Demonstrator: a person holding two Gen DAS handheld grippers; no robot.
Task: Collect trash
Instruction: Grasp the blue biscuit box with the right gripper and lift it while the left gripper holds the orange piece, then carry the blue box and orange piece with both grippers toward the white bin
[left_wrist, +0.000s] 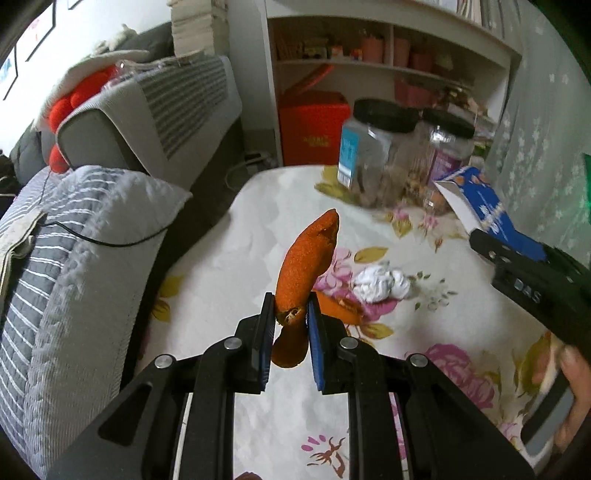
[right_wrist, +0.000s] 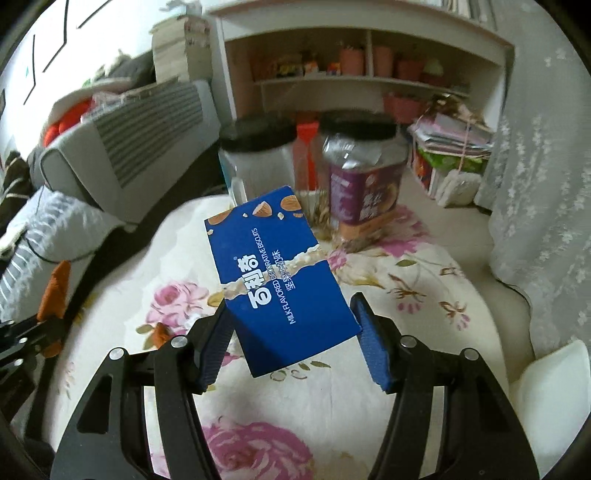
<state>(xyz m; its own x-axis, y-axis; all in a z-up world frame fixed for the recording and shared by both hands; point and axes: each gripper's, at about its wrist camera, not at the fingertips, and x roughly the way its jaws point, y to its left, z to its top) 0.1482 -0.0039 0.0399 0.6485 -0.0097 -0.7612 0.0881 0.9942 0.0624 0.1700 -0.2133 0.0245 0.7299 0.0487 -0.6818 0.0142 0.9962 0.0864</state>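
Note:
My left gripper (left_wrist: 290, 308) is shut on a long orange peel (left_wrist: 308, 258) and holds it above the flowered table (left_wrist: 229, 266). My right gripper (right_wrist: 291, 321) is shut on a blue biscuit box (right_wrist: 280, 273), lifted over the table; the box also shows at the right of the left wrist view (left_wrist: 491, 210). A crumpled white tissue (left_wrist: 382, 282) lies on the table just right of the peel, with another orange peel piece (left_wrist: 338, 310) beside it. The held peel shows at the left edge of the right wrist view (right_wrist: 55, 291).
Two clear jars with black lids (left_wrist: 373, 155) (right_wrist: 365, 177) stand at the table's far side. A grey sofa with a striped cushion (left_wrist: 74, 266) lies left. A white shelf unit (left_wrist: 369, 55) and a red box (left_wrist: 312, 127) stand behind. A curtain (right_wrist: 546, 184) hangs right.

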